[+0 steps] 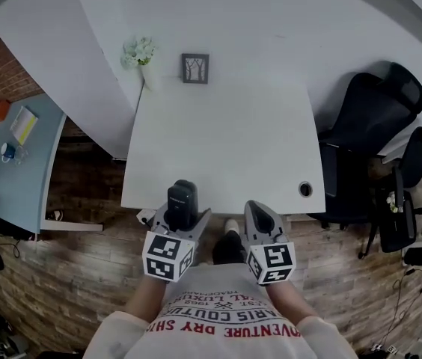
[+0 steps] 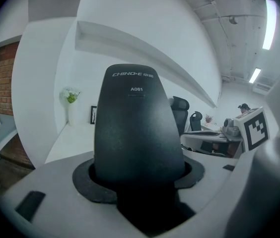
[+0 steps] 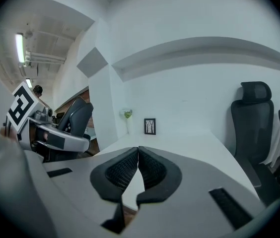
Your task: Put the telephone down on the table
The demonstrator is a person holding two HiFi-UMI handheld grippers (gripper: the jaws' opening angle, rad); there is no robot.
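Left claw (image 1: 184,219): clamped on the black telephone (image 2: 136,133), jaws spread wide round its lower body, pads pressed to both sides. Held upright, rounded top uppermost, pale lettering across the upper face. Seen from the head: hanging at the near left edge of the white table (image 1: 226,140), partly over the tabletop, partly over the wooden floor (image 1: 69,275); contact with the table impossible to tell.

Right claw (image 3: 138,165): clenched on nothing, ribbed pads meeting at the tips. Positioned just beside the left one, off the near edge of the table.

At the far end of the table, against the wall: white vase of flowers (image 1: 142,58), with a small framed picture (image 1: 194,68) just beside it. To the right of the table: two black office chairs (image 1: 372,114). To the left: a pale blue desk (image 1: 16,163) with a few small things on it.
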